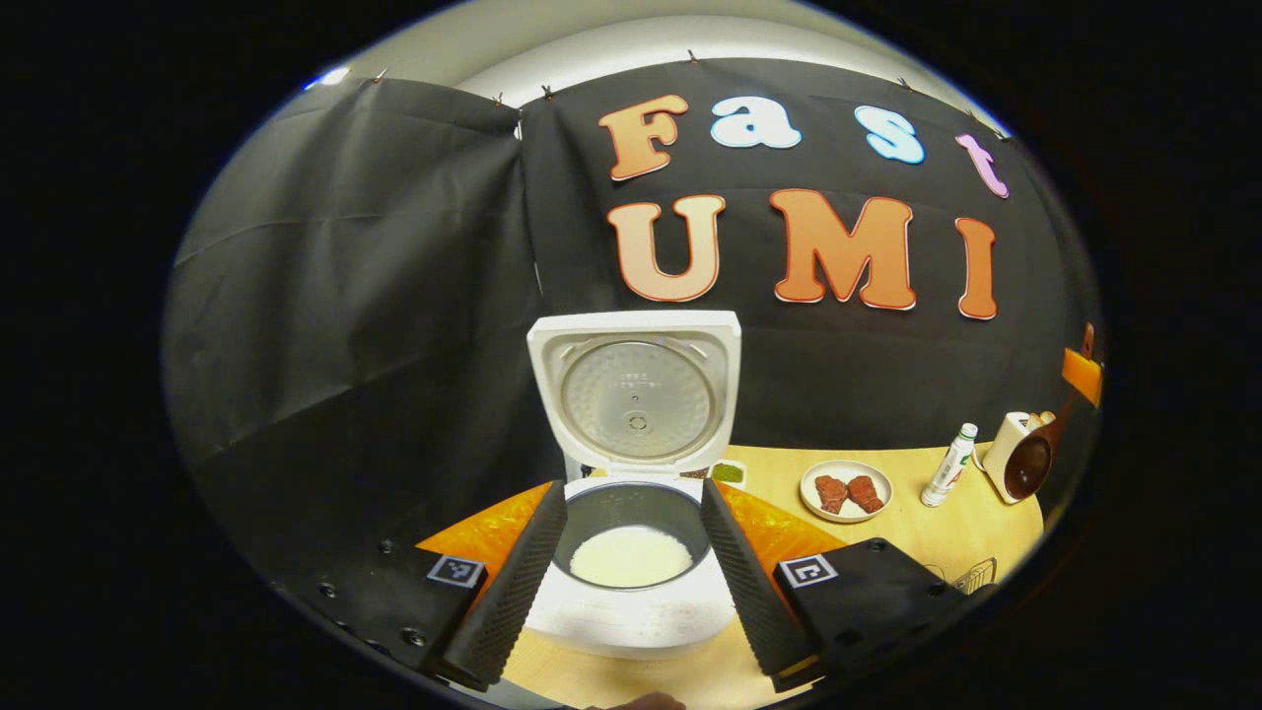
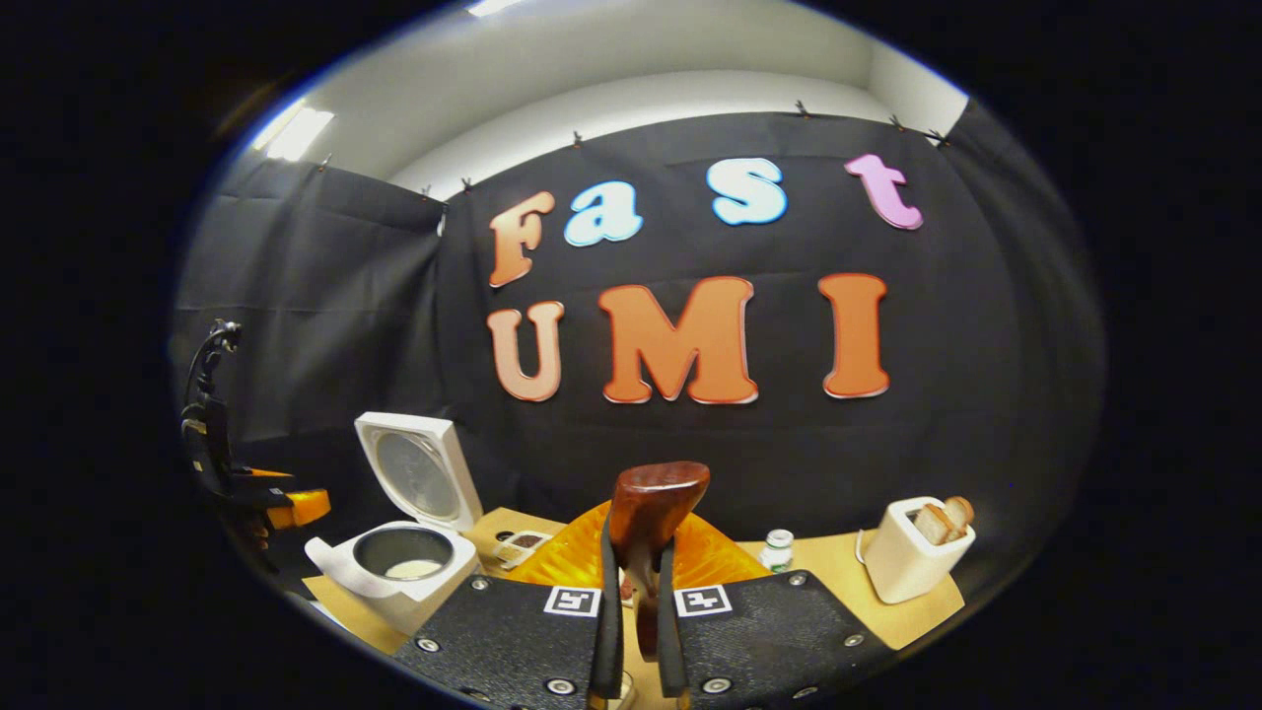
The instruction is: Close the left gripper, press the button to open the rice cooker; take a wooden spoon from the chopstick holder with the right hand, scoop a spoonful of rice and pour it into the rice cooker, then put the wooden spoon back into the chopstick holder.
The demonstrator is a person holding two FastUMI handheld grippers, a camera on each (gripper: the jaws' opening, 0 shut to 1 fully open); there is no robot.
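Note:
The white rice cooker [image 1: 631, 616] stands with its lid [image 1: 634, 394] raised, and white rice lies in the dark inner pot [image 1: 631, 557]. My left gripper [image 1: 631, 582] hovers open just in front of the cooker, its fingers framing the pot. My right gripper [image 2: 636, 616] is shut on the handle of the wooden spoon [image 2: 656, 503], whose bowl points up. The rice cooker [image 2: 404, 567] is far off to its left. In the left gripper view the wooden spoon [image 1: 1027, 465] hangs at the far right, in front of the white holder [image 1: 1004, 444]. I cannot tell whether the spoon carries rice.
A plate of reddish pieces [image 1: 846, 490], a white bottle [image 1: 949, 465] and a small green dish [image 1: 728, 472] sit on the wooden table [image 1: 946, 537]. An orange mat [image 1: 493, 532] lies under the cooker. The white holder [image 2: 912, 552] stands at the table's right end.

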